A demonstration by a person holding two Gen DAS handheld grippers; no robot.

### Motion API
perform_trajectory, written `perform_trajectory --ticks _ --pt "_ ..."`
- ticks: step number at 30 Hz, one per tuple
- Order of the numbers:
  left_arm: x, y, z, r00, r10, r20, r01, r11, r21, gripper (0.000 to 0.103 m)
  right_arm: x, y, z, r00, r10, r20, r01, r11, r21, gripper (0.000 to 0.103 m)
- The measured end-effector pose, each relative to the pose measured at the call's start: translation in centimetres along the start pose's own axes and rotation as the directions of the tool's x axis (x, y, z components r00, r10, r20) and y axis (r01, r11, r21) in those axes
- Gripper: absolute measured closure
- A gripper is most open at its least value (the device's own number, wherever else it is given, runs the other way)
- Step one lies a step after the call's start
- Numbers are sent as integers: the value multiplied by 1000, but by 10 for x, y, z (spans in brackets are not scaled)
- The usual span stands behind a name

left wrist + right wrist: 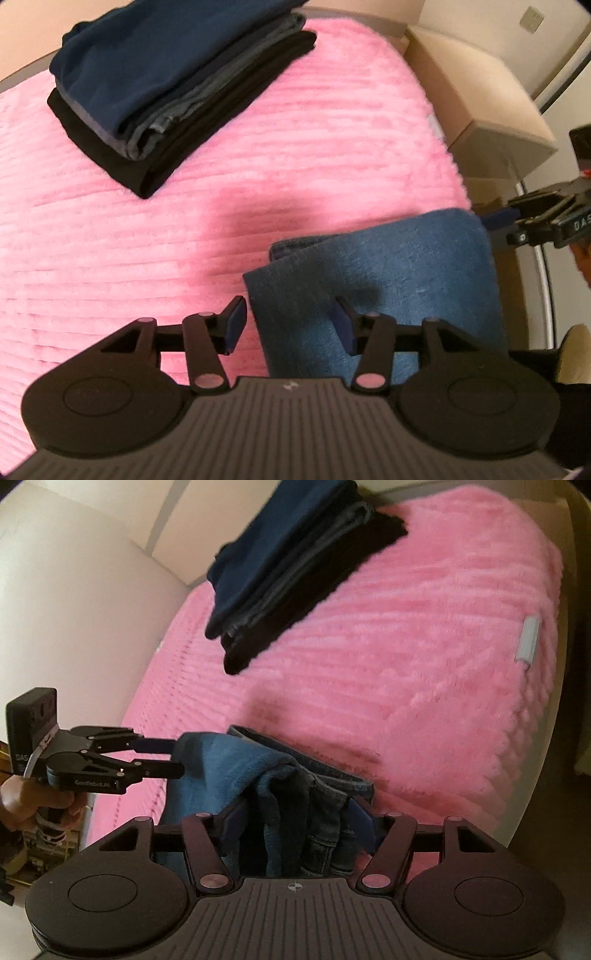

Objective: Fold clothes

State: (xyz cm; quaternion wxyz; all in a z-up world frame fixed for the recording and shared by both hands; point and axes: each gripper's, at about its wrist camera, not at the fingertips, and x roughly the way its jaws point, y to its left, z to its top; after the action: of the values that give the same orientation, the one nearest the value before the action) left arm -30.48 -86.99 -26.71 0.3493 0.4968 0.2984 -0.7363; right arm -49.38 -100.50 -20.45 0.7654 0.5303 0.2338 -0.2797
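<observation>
A folded pair of blue jeans (384, 280) lies near the edge of a pink ribbed blanket (147, 240). My left gripper (291, 325) is open, its jaws straddling the jeans' near left edge; it shows from the side in the right wrist view (173, 757), touching the jeans' left corner. My right gripper (295, 823) is shut on the bunched end of the jeans (295, 812). In the left wrist view it (498, 218) sits at the jeans' right edge. A stack of folded dark clothes (177, 85) lies further back, also in the right wrist view (291, 568).
Beige padded furniture (480, 99) stands beyond the blanket's right edge. A pale wall or headboard (74, 602) borders the blanket on the left in the right wrist view. A white tag (528, 638) sits on the blanket's right side.
</observation>
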Motion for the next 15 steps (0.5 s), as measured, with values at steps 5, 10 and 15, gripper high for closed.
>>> perform_trajectory --ticks 5,10,15 --pt "1 7 -4 1000 -21 8 21 999 -30 57 6 11 7 998 48 29 -47 998 -34 39" --pt "9 13 -7 999 -41 3 41 996 -74 59 34 8 10 1000 24 5 -24 998 -54 68" --pt "11 3 -3 997 -77 7 77 996 -47 85 12 11 1 1000 -4 18 4 999 -37 89"
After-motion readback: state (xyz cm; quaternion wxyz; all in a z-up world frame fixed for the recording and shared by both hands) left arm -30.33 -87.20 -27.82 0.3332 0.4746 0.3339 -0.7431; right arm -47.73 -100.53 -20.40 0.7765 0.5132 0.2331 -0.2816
